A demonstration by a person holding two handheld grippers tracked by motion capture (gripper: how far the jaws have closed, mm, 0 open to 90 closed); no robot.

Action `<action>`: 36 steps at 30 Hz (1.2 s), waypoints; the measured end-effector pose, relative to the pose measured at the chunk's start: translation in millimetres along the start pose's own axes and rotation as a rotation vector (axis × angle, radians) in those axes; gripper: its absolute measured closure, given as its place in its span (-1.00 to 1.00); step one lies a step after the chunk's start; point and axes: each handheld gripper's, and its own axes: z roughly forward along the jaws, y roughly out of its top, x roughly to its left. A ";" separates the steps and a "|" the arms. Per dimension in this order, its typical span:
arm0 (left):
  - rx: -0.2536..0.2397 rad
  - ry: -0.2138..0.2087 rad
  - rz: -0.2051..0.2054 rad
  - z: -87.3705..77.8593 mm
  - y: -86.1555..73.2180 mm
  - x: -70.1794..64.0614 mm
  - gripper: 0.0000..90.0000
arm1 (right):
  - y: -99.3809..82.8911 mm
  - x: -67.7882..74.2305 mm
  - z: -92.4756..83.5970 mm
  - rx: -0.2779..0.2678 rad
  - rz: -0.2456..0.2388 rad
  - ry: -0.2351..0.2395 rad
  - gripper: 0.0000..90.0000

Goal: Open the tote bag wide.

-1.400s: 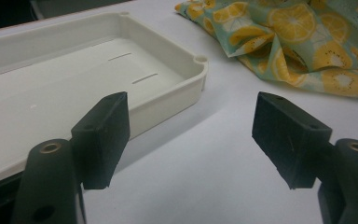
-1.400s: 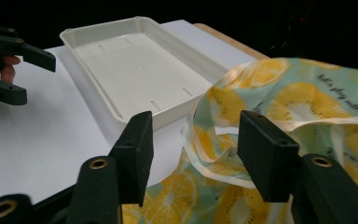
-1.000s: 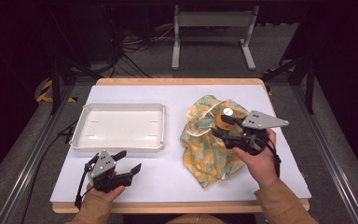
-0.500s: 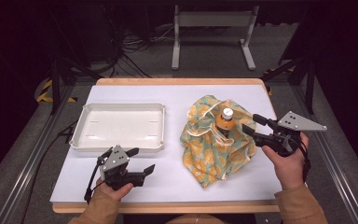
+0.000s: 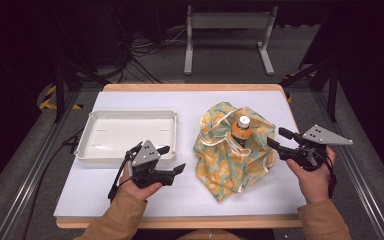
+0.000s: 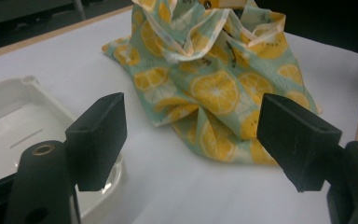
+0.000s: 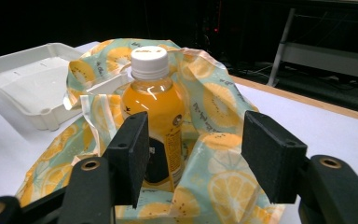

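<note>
white table (image 5: pixel 130 200) – one tray (image 5: pixel 87 147), one lemon-print bag (image 5: pixel 230 167), one juice bottle (image 5: pixel 241 131), left gripper (image 5: pixel 172 159) and right gripper (image 5: pixel 276 138) both open, empty

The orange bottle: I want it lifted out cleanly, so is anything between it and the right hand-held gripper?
Yes. The bottle stands inside the lemon-print bag, whose folds wrap its lower body. The cap and shoulder show bare. The right hand-held gripper is open, beside the bag.

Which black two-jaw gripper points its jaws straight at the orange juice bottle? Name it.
The right gripper: the white-capped orange juice bottle stands just beyond its open jaws. The left gripper faces only the lemon-print cloth bag.
</note>
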 end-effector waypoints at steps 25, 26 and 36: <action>0.007 0.016 -0.104 87.7 37.7 21.7 -0.48 | -10.4 -16.5 1.1 0.017 0.038 -0.017 -0.08; 0.012 0.022 -0.112 90.5 38.3 23.6 -0.46 | -10.7 -17.0 2.2 0.019 0.040 -0.016 -0.09; 0.032 0.079 -0.098 103.3 45.0 24.2 0.30 | -13.1 -12.3 18.0 0.056 0.040 0.023 -0.15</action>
